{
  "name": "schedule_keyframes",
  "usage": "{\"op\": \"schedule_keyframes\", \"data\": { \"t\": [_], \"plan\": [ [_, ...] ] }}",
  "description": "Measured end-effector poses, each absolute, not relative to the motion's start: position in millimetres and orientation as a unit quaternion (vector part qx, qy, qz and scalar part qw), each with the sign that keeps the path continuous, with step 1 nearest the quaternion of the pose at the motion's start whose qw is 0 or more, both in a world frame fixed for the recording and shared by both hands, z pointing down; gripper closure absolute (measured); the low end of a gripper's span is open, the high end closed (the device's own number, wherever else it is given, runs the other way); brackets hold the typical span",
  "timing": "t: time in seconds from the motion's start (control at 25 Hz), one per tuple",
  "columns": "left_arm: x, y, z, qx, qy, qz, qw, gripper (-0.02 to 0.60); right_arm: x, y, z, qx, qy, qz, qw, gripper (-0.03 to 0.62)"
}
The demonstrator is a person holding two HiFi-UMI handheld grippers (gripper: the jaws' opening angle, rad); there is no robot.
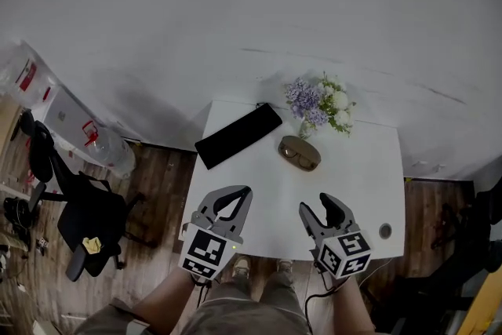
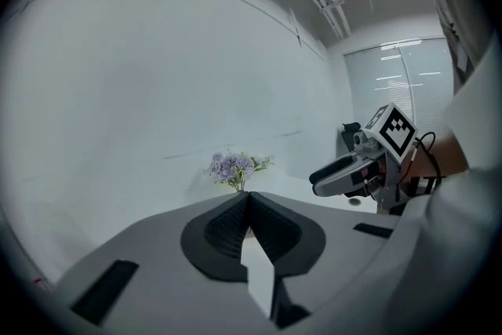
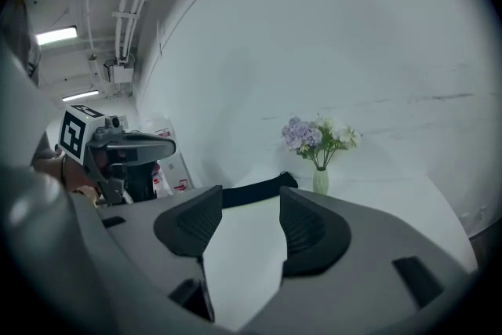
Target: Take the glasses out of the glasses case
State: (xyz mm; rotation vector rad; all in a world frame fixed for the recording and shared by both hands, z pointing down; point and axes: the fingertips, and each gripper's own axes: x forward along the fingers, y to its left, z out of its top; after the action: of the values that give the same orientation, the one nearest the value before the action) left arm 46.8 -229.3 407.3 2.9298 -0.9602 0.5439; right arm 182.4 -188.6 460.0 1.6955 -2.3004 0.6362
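The left gripper (image 1: pixel 238 195) (image 2: pixel 247 197) hovers over the near edge of the white table (image 1: pixel 369 184) with its jaws pressed together at the tips and nothing between them. Beside it, the right gripper (image 1: pixel 317 205) (image 3: pixel 251 204) has its jaws spread and empty. The brown glasses case (image 1: pixel 299 152) lies farther back on the table, well apart from both grippers, just in front of the vase of flowers (image 1: pixel 318 104) and to the right of a black keyboard (image 1: pixel 238 136).
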Motion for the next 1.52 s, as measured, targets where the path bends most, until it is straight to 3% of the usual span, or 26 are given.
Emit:
{"op": "schedule_keyframes", "data": {
  "t": [0.48,0.76,1.4,1.52],
  "plan": [
    [81,-273,464,0.907,-0.361,0.210,0.054,0.566,203,-275,588,0.475,-0.811,0.268,0.210,0.352],
    [82,-292,504,0.894,-0.381,0.223,0.081,0.566,214,-317,653,0.458,-0.800,0.314,0.229,0.364],
    [69,-308,546,0.885,-0.386,0.236,0.111,0.566,253,-383,674,0.480,-0.771,0.226,0.353,0.479],
    [68,-311,551,0.885,-0.384,0.239,0.114,0.566,253,-388,684,0.462,-0.768,0.211,0.390,0.471]
  ]
}}
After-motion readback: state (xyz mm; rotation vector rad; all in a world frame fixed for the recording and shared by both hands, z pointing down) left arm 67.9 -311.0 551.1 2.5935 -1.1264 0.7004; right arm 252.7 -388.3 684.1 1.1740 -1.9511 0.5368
